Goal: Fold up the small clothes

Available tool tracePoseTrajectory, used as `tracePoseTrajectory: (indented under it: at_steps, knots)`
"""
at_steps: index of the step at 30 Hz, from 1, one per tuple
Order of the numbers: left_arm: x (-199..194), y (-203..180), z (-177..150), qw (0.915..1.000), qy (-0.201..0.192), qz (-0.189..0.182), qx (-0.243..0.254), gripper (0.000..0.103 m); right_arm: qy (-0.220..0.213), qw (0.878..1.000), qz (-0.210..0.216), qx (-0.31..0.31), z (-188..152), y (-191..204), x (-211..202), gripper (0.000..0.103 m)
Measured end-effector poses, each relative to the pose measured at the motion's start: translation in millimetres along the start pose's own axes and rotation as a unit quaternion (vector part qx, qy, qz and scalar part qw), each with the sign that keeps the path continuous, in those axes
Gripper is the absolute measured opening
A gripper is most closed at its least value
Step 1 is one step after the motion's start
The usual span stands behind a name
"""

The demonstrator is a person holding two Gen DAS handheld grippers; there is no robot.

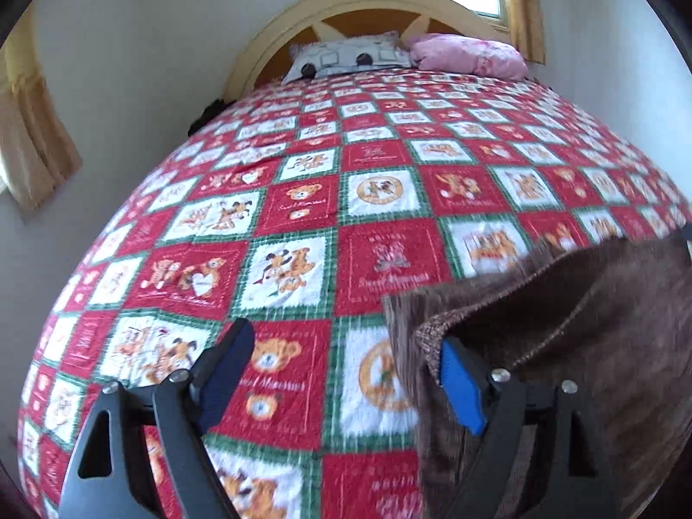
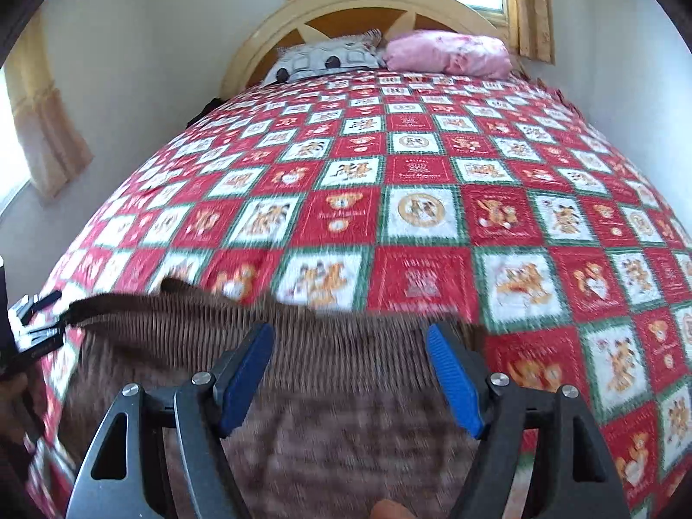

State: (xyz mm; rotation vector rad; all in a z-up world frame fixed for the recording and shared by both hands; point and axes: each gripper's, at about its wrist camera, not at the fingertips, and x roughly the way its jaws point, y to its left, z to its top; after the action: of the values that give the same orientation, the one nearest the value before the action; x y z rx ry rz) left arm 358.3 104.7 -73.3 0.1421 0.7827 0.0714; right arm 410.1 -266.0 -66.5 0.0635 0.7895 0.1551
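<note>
A brown knitted garment [image 1: 575,324] lies on the red, white and green teddy-bear quilt [image 1: 302,216] at the near end of the bed. In the left wrist view it fills the lower right, with a folded edge draped over my right-hand finger [image 1: 460,389]. My left gripper [image 1: 346,354] is open, its left finger over bare quilt. In the right wrist view the garment [image 2: 302,389] spreads under and ahead of my right gripper [image 2: 350,367], which is open and holds nothing. The left gripper's tip shows at the far left edge [image 2: 39,302].
A grey patterned pillow [image 2: 328,58] and a pink pillow [image 2: 450,54] lie against the arched wooden headboard [image 2: 346,0]. Yellow curtains hang at the left [image 2: 47,129] and behind the bed. White walls stand on both sides of the bed.
</note>
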Motion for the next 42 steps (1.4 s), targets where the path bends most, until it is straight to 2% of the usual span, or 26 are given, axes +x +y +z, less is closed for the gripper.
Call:
tracePoseTrajectory:
  at_steps: [1,3,7,9,10,11,12,13,15,18,21,23,25,28,30,34,39,42]
  knots:
    - [-4.8,-2.9,-5.4,1.0000,-0.005,0.000,0.009,0.087,0.004,1.000,0.000,-0.002,-3.5,0.8,-1.6,0.075]
    - [-1.4,-10.6,-6.1,0.9999,-0.007,-0.004,0.013,0.102,0.016,1.000,0.000,-0.004,-18.5,-2.1,-8.4,0.075]
    - [26.2,-22.1,25.9,0.9993,-0.005,0.028,0.023,0.102,0.045,0.998,-0.022,-0.022,-37.1,-4.4,-1.5,0.075]
    - [38.5,-17.6,42.8,0.9984,0.000,0.055,0.011,0.102,0.050,0.998,-0.038,-0.026,-38.3,-6.7,1.3,0.075]
    - [46.1,-10.7,50.4,0.9983,0.013,0.056,-0.007,0.102,0.049,0.998,-0.040,-0.021,-37.5,-10.7,2.1,0.075]
    - [56.1,-3.9,56.5,0.9983,0.036,0.039,-0.024,0.102,0.052,0.998,-0.039,-0.011,-36.4,-15.8,4.0,0.075]
    - [62.3,-1.6,56.8,0.9976,0.054,0.036,-0.024,0.102,0.054,0.998,-0.040,0.000,-34.5,-22.0,6.3,0.075]
    - [65.0,-1.0,54.6,0.9966,0.064,0.047,-0.020,0.102,0.049,0.998,-0.043,0.006,-32.6,-25.5,6.7,0.075]
    - [58.8,0.7,45.0,0.9957,0.055,0.074,-0.006,0.102,0.034,0.999,-0.029,0.005,-25.2,-29.3,5.7,0.075]
    - [47.8,4.0,28.5,0.9945,0.037,0.097,0.014,0.102,0.014,1.000,0.023,0.005,-13.1,-26.4,6.3,0.075]
    - [45.1,12.6,21.4,0.9932,0.035,0.111,0.009,0.102,0.026,0.999,0.034,-0.014,-5.8,-19.0,22.6,0.075]
    - [36.9,12.3,19.6,0.9945,0.034,0.099,-0.001,0.102,0.059,0.998,-0.012,-0.005,-4.4,-28.2,45.2,0.075]
    - [24.7,2.6,16.5,0.9968,0.028,0.074,-0.001,0.102,0.082,0.994,-0.060,0.030,-5.2,-47.5,58.3,0.075]
    - [6.1,-17.3,7.2,0.9990,0.018,0.039,0.013,0.102,0.069,0.993,-0.035,0.092,-10.3,-72.2,49.7,0.075]
    - [-4.3,-31.8,-5.1,0.9992,0.017,0.021,0.030,0.102,0.054,0.995,-0.047,0.075,-15.4,-69.3,31.5,0.075]
    - [-8.2,-46.1,-23.4,0.9985,0.027,0.007,0.048,0.102,0.025,0.998,-0.017,0.051,-33.5,-54.0,-18.1,0.075]
    - [-8.4,-49.7,-36.7,0.9983,0.035,0.005,0.047,0.102,0.016,1.000,0.008,0.003,-67.8,-26.1,-63.3,0.075]
    - [-8.6,-51.5,-44.9,0.9981,0.040,0.007,0.047,0.102,0.021,0.999,0.011,-0.027,-94.4,-10.7,-75.7,0.075]
